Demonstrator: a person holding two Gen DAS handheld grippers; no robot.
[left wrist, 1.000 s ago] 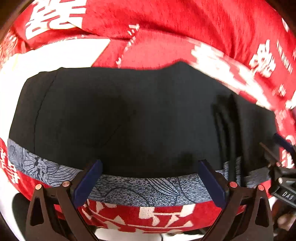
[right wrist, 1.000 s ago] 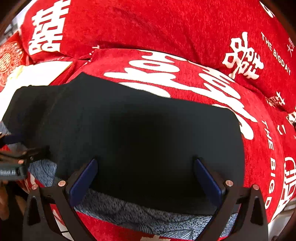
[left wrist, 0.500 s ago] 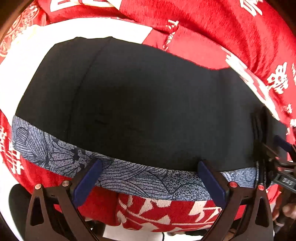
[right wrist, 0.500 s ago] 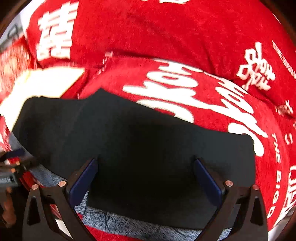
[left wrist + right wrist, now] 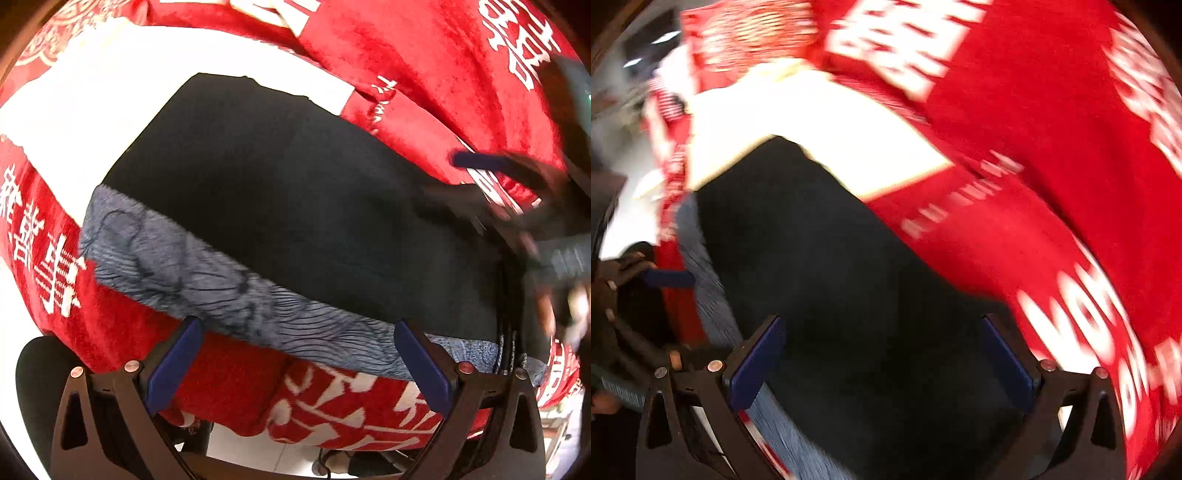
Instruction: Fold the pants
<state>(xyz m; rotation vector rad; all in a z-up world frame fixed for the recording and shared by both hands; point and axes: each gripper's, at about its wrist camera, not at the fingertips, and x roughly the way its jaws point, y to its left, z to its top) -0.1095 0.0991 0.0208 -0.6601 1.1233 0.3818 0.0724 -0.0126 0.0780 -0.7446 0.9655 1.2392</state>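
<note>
Folded black pants [image 5: 295,206] lie just ahead of left gripper [image 5: 297,354] and right gripper [image 5: 882,360], both wide open, empty.

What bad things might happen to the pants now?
The black pants lie near the front edge of the red cover, so a tug might slide them off. Both grippers, left and right, are open and hold nothing. The right view is blurred, so a fast grab may miss.

At the bottom of each wrist view, a black claw frame with triangular cut-outs is seen. The left claw [image 5: 297,360] and right claw [image 5: 882,360] are fitted with dark blue pads and copper-coloured screws.
</note>
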